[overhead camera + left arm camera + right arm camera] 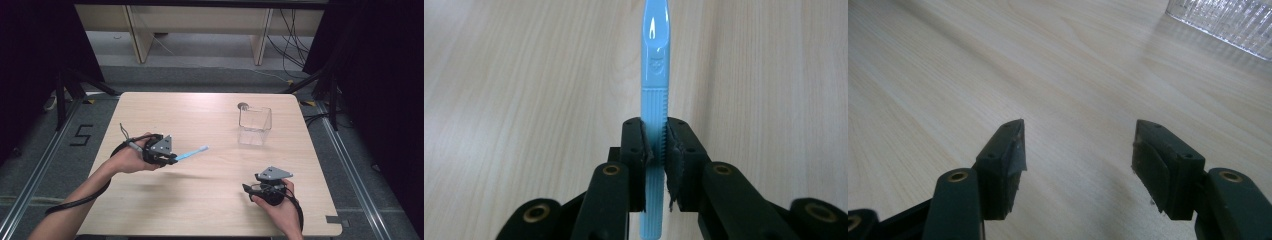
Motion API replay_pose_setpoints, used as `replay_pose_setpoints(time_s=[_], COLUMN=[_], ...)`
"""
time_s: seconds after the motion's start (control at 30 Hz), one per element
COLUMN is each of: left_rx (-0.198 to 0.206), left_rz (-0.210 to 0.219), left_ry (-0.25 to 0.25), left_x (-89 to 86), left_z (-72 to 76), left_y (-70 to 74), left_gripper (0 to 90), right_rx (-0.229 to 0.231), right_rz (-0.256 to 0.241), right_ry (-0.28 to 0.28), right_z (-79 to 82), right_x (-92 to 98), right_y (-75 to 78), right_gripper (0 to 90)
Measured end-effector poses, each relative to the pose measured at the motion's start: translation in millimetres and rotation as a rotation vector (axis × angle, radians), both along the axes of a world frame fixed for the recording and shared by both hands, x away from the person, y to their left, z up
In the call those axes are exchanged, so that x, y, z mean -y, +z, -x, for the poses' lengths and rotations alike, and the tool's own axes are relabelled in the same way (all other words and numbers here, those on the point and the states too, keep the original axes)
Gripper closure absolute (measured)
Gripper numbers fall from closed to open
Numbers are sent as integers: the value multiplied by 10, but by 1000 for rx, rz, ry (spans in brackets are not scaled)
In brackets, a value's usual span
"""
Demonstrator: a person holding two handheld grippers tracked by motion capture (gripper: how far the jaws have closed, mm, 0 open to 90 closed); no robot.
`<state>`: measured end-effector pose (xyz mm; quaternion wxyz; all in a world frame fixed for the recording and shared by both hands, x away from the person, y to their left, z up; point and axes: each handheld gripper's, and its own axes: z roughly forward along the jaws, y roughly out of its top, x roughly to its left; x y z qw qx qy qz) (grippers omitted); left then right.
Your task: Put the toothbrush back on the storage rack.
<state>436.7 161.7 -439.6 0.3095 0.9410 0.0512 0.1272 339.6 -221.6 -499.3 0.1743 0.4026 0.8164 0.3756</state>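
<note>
Nearest the camera, the left gripper held a blue toothbrush clamped between its jaws above the table. Rightward stood a clear container; the right gripper hovered with jaws wide apart, empty.

Lab: black curtains, floor rails

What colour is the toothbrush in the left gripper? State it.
Light blue; the toothbrush shows best in the left gripper view.
</note>
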Motion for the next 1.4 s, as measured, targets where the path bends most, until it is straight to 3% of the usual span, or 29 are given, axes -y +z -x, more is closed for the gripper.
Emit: replay_pose_setpoints(time_s=[0.07,0.1,0.23,0.27,0.3,0.37,0.43,0.47,0.5,0.63,0.77,0.9,1.1,1.33,1.4], left_rx=[1,1,5,13,13,11,14,2,2,1,-15,-32,-46,-54,-51], left_rz=[60,60,136,180,180,240,257,297,297,377,446,508,603,691,708], left_ry=[20,20,40,51,51,69,76,91,91,118,148,184,232,272,278], left_x=[-5,-5,-26,-44,-44,-69,-76,-98,-98,-127,-138,-129,-88,-25,-9], left_z=[18,18,43,54,54,73,79,96,96,118,149,178,233,281,293], left_y=[-10,-10,-26,-41,-41,-61,-65,-74,-74,-117,-184,-254,-342,-434,-442], left_gripper=[787,787,787,787,787,787,787,787,787,787,787,787,787,787,787], right_rx=[8,8,16,12,12,32,28,20,20,2,31,23,69,73,122], right_rz=[0,0,-4,-13,-13,-2,-5,-15,-15,-26,-14,-32,-28,-82,-70], right_ry=[9,9,3,2,2,14,8,2,2,-12,10,-3,22,28,33], right_z=[-6,-6,1,3,3,-9,-3,1,1,20,2,21,16,40,35], right_x=[-1,-1,-12,-17,-17,-10,-17,-23,-23,-42,-37,-61,-91,-163,-176], right_y=[6,6,14,13,13,13,15,13,13,18,16,21,46,98,129], right_gripper=[394,394,394,394,394,394,394,394,394,395,395,397,402,408,410])
